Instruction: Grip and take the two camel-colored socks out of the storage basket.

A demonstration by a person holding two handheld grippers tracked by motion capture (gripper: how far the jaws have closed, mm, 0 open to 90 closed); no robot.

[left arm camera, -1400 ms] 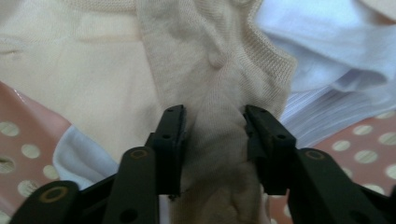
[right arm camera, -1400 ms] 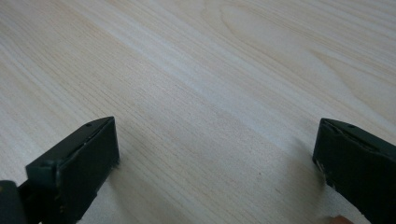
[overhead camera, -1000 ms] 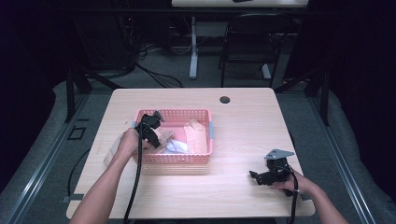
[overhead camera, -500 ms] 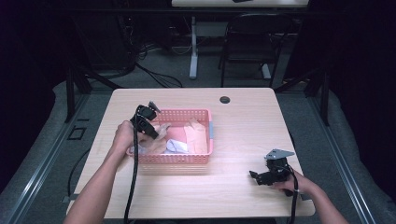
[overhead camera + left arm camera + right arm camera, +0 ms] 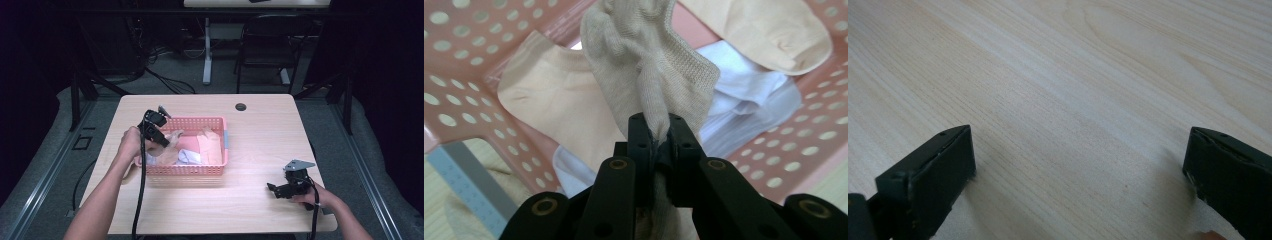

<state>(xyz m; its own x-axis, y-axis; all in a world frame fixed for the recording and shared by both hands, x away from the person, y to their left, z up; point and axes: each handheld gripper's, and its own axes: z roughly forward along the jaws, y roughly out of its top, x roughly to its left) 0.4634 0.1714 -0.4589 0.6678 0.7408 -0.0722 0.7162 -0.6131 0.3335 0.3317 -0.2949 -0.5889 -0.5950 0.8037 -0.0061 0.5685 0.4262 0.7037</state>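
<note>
With your left hand-held gripper (image 5: 656,137) clamped on a bunched fold of the beige sock (image 5: 651,70) above the pink basket (image 5: 220,167), lift straight until its tail clears the rim; right hand-held gripper (image 5: 1080,185) rests wide open, empty, on the surface (image 5: 1058,75).

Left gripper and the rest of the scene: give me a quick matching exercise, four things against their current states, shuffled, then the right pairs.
Things:
1. left gripper
2. right gripper
3. beige sock
4. pink basket

States:
A. jaws wide apart over bare wooden table
B. pinched and hanging above the basket
C. jaws shut on fabric
D. sits on the table with more socks inside

Pairs: 1-C, 2-A, 3-B, 4-D
</note>
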